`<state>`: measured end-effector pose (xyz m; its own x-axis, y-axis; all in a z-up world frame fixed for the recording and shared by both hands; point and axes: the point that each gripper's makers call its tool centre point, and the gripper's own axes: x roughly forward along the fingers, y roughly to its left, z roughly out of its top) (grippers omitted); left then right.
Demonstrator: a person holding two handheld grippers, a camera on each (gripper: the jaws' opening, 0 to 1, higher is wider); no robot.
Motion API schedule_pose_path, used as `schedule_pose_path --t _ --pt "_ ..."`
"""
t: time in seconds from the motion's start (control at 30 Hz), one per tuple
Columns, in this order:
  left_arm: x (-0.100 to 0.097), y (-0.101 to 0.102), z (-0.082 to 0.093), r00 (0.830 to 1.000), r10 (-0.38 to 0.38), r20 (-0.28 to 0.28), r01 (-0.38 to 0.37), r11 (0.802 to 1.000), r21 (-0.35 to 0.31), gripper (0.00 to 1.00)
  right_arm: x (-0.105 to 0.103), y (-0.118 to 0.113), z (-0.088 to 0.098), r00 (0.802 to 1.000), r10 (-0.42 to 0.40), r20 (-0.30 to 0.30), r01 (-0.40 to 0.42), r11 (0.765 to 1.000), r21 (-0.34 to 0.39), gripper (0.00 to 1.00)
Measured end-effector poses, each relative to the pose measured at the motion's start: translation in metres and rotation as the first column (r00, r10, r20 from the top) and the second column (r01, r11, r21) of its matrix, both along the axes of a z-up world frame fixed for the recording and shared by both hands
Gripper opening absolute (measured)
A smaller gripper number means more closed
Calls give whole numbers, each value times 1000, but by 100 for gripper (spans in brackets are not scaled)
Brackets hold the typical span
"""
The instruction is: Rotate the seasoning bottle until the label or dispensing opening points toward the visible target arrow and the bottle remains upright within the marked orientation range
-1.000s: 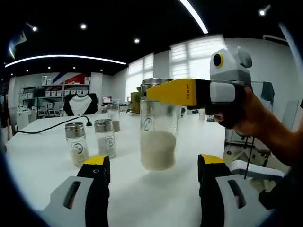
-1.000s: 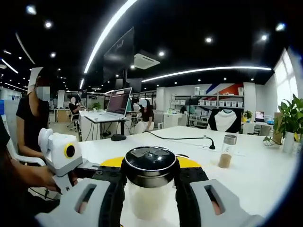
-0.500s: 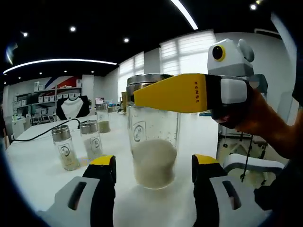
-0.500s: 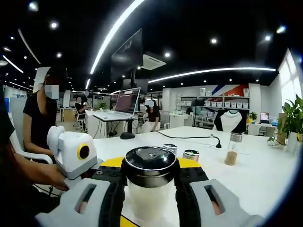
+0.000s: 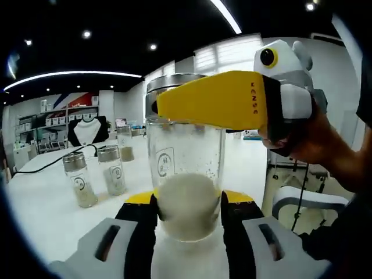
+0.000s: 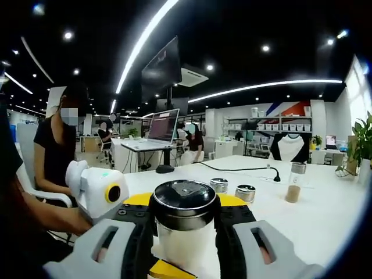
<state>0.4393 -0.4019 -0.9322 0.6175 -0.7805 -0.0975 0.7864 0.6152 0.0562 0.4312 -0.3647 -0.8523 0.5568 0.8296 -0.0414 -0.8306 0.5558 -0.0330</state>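
Observation:
The seasoning bottle, clear glass with a small round label, a steel lid and white powder in its lower part, stands upright on the white table. My left gripper has its black, yellow-tipped jaws pressed against both sides of the bottle's base. The right gripper comes in from the right, and its yellow jaw lies across the lid. In the right gripper view, my right gripper is shut on the bottle's dark lid, and the left gripper sits low at the left.
Two small steel-capped shakers stand left of the bottle, a third farther back. A black cable runs over the table. A person in black sits at the left, near a desk with a laptop.
My left gripper moved up to the bottle and its jaws closed from wide apart onto the bottle's base. The right gripper stayed shut on the lid.

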Motion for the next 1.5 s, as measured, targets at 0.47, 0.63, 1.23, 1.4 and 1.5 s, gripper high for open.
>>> schedule_pose_path --t 0.47,0.63,1.23,1.4,1.5 --pt "1 9 2 994 109 -26 -110 993 -34 43 0 10 3 1000 -7 13 6 1000 10 38" --pt "5 17 1 985 173 -8 -173 985 -15 43 2 17 0 997 -48 68 51 998 -39 39" --pt "8 16 8 985 174 9 -174 984 -40 44 11 12 3 980 -183 75 180 983 45 39" --pt "2 13 9 996 83 16 -82 996 -25 44 8 8 4 991 -126 49 123 991 51 39" --pt "-1 12 14 999 40 25 -39 999 -35 44 3 9 8 997 -65 44 62 996 68 39"
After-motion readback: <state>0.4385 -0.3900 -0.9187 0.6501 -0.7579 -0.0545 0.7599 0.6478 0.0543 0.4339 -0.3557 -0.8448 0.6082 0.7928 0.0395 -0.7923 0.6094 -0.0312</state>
